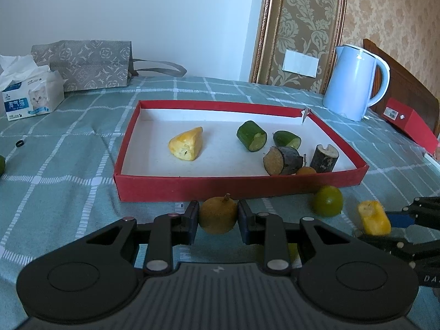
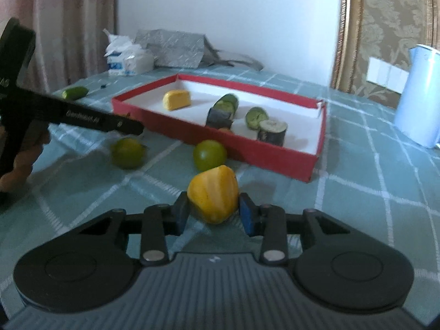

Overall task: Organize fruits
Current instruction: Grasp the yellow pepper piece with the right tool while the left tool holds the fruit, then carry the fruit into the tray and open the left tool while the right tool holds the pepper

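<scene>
My left gripper [image 1: 218, 221] is shut on a round brownish-yellow fruit [image 1: 218, 216] just in front of the red box [image 1: 192, 185]. My right gripper [image 2: 213, 216] is shut on a yellow fruit chunk [image 2: 213, 194], which also shows as the yellow chunk [image 1: 374, 217] in the left wrist view. A green lime [image 1: 327, 200] lies on the cloth between the two, close to the box wall. Inside the box lie a yellow wedge [image 1: 186, 144], two cucumber pieces [image 1: 251, 136] and two dark-skinned stubs [image 1: 283, 161].
A pale blue kettle [image 1: 354, 82] stands at the back right, beside a small red carton [image 1: 409, 122]. A tissue pack [image 1: 30, 96] and a grey bag [image 1: 85, 63] sit at the back left. A loose cucumber piece [image 2: 74, 92] lies left of the box.
</scene>
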`<state>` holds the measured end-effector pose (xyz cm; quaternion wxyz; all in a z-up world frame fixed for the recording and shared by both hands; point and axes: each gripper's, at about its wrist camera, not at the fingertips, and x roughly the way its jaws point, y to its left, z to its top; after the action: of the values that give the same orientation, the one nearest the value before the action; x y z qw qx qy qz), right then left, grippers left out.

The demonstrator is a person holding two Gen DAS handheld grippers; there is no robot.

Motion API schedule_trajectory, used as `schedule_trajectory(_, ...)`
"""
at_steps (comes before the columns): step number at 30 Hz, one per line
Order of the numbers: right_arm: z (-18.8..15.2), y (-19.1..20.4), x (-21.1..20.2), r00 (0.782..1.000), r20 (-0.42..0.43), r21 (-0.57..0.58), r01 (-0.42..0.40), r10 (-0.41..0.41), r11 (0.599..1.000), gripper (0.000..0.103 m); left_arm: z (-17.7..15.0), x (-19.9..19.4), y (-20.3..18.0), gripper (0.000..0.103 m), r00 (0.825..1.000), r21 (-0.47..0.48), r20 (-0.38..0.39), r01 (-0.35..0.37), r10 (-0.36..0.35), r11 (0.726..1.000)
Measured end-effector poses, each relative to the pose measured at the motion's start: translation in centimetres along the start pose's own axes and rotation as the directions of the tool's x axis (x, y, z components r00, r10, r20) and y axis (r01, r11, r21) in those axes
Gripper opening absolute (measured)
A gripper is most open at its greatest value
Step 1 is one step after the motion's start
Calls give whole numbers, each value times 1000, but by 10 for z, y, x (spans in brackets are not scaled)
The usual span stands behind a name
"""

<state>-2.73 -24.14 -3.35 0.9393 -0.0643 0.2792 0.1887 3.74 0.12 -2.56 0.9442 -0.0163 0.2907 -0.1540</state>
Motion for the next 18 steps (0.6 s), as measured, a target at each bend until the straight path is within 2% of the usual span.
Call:
schedule_trajectory(3,2,-3,0,999,25,34,41,-41,999,36,0,0,0,29,1000,-3,3,-2,2,1000)
schedule_trajectory(8,7,-12,5,997,54,123,49,-56,991,36,0,1,0,29,1000,-1,0,-15,15,1000)
schedule_trajectory(18,6,-16,3,995,74,166,53,-66,985,36,1,1,2,29,999,-5,4,-48,48,999)
